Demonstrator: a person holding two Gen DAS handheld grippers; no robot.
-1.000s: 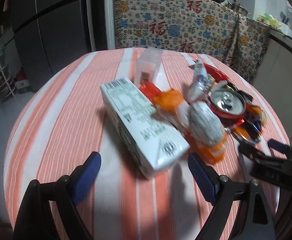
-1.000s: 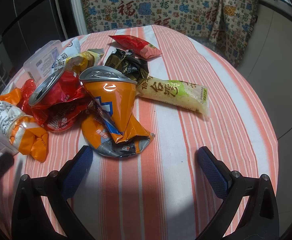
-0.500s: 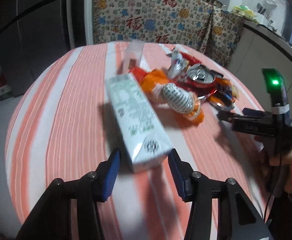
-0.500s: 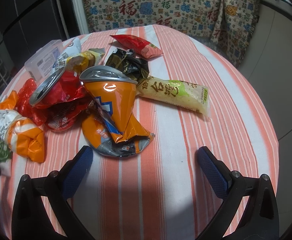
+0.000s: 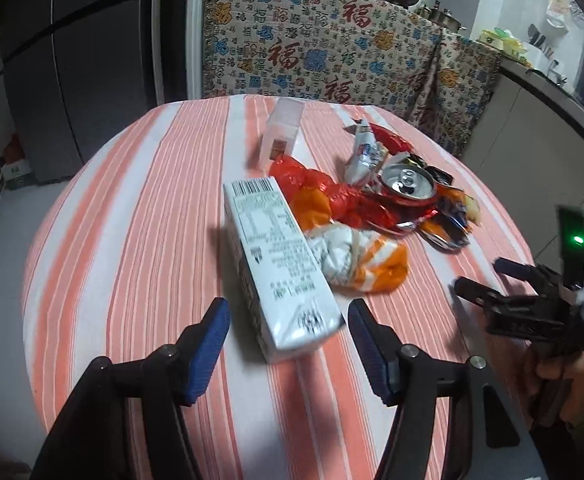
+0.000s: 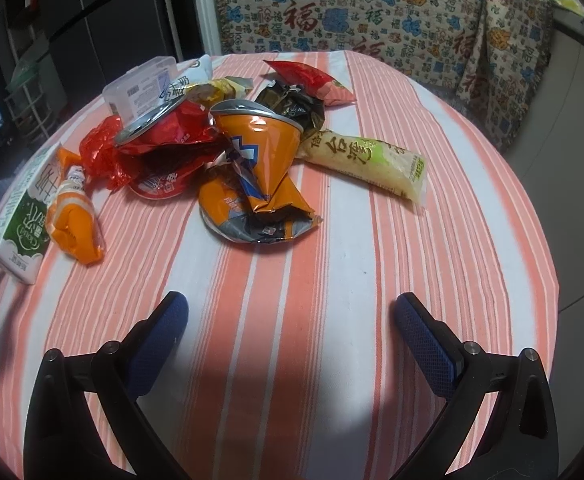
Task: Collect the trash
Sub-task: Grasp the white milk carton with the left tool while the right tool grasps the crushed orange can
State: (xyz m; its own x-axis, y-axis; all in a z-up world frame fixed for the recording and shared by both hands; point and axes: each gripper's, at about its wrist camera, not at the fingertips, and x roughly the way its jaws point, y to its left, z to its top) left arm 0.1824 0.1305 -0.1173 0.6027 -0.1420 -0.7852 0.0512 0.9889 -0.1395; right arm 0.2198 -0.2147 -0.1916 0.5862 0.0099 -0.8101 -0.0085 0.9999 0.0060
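Observation:
A white milk carton [image 5: 277, 264] lies on the striped round table [image 5: 131, 240], its near end just ahead of my open left gripper [image 5: 287, 340]; neither finger touches it. The carton also shows in the right wrist view [image 6: 23, 216]. Beside it lie an orange-white wrapper [image 5: 364, 260], a crushed red can [image 5: 404, 188] and red foil. My right gripper [image 6: 287, 340] is open and empty over bare cloth, short of a crushed orange can [image 6: 259, 160] and a yellow-green snack pack [image 6: 368, 160]. It shows in the left wrist view [image 5: 492, 280].
A clear plastic box [image 6: 139, 88], a red snack bag [image 6: 308, 80] and a dark wrapper [image 6: 292, 104] lie at the far side of the pile. A patterned cloth [image 5: 332, 52] hangs behind the table. A dark fridge [image 5: 71, 60] stands at left.
My left gripper narrowed around the carton's end half a second ago and has now opened wider and drawn back a little. The right gripper has hardly moved.

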